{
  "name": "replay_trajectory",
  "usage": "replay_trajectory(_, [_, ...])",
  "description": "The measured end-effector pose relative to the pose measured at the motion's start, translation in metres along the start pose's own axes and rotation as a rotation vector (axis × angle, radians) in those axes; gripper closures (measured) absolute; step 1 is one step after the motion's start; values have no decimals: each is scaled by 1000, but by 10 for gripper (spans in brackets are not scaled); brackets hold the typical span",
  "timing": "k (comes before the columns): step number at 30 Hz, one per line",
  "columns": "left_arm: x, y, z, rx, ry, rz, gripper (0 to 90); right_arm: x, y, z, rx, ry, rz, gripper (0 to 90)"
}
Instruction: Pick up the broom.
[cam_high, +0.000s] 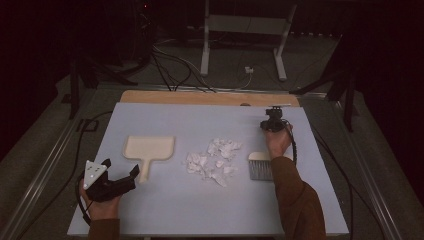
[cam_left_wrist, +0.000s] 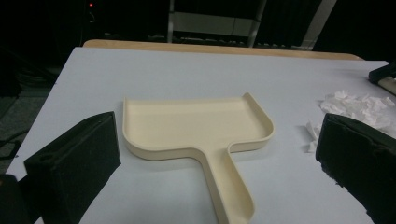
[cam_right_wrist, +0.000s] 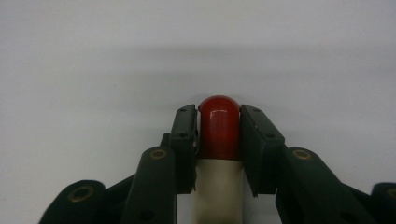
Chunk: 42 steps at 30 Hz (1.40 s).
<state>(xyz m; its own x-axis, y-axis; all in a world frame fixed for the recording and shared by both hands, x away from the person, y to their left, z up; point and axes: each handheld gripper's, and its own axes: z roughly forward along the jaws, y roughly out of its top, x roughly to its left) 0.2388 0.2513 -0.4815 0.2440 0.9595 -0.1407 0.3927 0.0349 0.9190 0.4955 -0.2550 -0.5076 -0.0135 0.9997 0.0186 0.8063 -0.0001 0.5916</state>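
A cream dustpan (cam_high: 149, 149) (cam_left_wrist: 196, 126) lies flat on the pale table, its handle pointing toward the person. My left gripper (cam_high: 121, 167) (cam_left_wrist: 217, 135) stands open just short of that handle, one jaw on each side, touching nothing. Torn white paper scraps (cam_high: 215, 160) (cam_left_wrist: 359, 107) are heaped at mid-table. To their right lies a small brush (cam_high: 260, 169) with grey bristles. My right gripper (cam_high: 273, 122) (cam_right_wrist: 218, 116) is shut on the brush handle (cam_right_wrist: 218, 186), whose red tip (cam_right_wrist: 219, 126) pokes out between the jaws.
The pale blue table (cam_high: 200, 210) has a wooden strip (cam_high: 210, 97) along its far edge. Beyond it, a metal stand (cam_high: 245, 25) and loose cables (cam_high: 175, 65) sit on the dark floor. Bare tabletop stretches in front of the scraps.
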Motion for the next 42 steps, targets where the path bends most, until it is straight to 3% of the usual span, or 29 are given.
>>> replay_trajectory(5, [-3,0,0,4,0,7,5,3,0,-20,-65,63,-42,684])
replay_trajectory(12, [-12,1,2,12,-10,12,5,10,-3,-63,-173,165,-114,686])
replay_trajectory(17, [-22,2,5,16,-29,31,5,16,-8,-91,-256,204,-148,688])
replay_trajectory(24, [-48,2,15,41,-87,66,5,18,-17,-119,-344,251,-173,689])
replay_trajectory(28, [-64,4,24,60,-122,98,5,20,-23,-139,-396,304,-181,707])
replay_trajectory(32, [-81,7,33,63,-161,106,5,23,-26,-148,-419,302,-206,708])
replay_trajectory(42, [-135,15,62,86,-286,137,29,21,-39,-170,-487,349,-212,710])
